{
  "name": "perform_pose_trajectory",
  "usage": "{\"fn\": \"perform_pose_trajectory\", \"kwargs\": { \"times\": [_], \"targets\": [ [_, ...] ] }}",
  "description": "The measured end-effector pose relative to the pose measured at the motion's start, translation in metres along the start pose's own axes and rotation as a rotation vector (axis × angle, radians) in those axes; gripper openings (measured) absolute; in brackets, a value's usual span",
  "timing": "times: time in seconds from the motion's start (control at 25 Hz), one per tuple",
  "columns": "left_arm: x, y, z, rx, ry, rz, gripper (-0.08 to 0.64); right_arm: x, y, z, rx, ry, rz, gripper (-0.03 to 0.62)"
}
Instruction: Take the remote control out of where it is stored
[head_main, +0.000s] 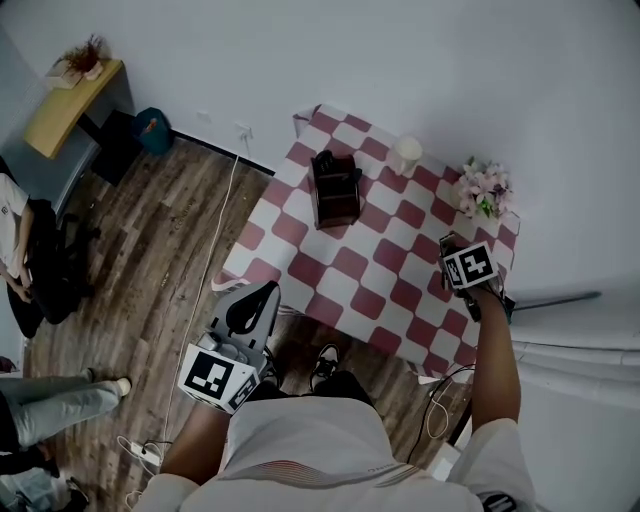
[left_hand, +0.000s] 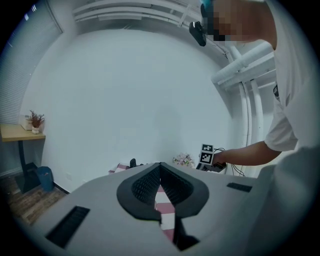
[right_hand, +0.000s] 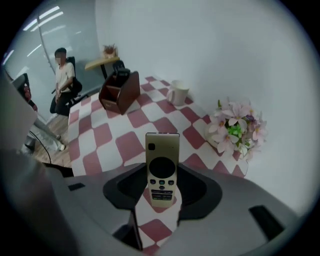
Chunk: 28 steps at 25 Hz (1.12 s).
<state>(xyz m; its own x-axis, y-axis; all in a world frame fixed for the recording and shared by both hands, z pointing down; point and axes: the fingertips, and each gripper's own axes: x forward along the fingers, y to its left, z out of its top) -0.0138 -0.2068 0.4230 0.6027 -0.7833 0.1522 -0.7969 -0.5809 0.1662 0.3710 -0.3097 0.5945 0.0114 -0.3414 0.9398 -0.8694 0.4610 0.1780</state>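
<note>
The fingers (right_hand: 125, 187) of the right gripper (right_hand: 162, 172) are clamped on the two long edges of the remote control (right_hand: 162, 155), at its lower half where the small buttons are. The button side faces the camera, and the upper half stands free beyond the fingertips, above the table (right_hand: 110, 135). I judge that the remote control is light and stiff, with a smooth shell that can slide between the pads. A hold across the narrow sides, near the middle of its length, seems the safest, and it needs only moderate pressure. The present hold sits a little low, so the free end could swing.

Far beyond the fingertips and to their left stands the brown box (right_hand: 120, 90), with dark things in it. The remote control is out of it and well apart from it. A cup (right_hand: 177, 92) stands near the box, and flowers (right_hand: 235, 125) are to the right of the fingers.

The left gripper (left_hand: 160, 167) has its fingertips together, with nothing between them, and it is off the table.
</note>
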Motion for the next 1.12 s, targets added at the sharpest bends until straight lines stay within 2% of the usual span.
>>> {"fn": "perform_pose_trajectory", "kwargs": {
  "times": [0.12,0.2,0.52,0.88,1.12],
  "targets": [
    [0.001,-0.001,-0.002,-0.002,0.003,0.012,0.008,0.027,-0.002,-0.016,-0.05,0.127,0.026,0.19],
    [0.0,-0.001,-0.003,-0.004,0.006,0.02,0.008,0.043,0.0,-0.023,-0.073,0.178,0.048,0.19],
    [-0.002,0.002,-0.004,-0.006,0.007,0.06,0.008,0.081,0.011,-0.028,-0.116,0.266,0.134,0.19],
    [-0.007,0.009,-0.004,-0.014,0.008,0.088,0.008,0.095,0.024,-0.032,-0.126,0.262,0.176,0.189],
    [-0.01,0.007,-0.002,-0.01,0.007,0.072,0.008,0.088,0.026,-0.031,-0.078,0.179,0.178,0.194]
  ]
}}
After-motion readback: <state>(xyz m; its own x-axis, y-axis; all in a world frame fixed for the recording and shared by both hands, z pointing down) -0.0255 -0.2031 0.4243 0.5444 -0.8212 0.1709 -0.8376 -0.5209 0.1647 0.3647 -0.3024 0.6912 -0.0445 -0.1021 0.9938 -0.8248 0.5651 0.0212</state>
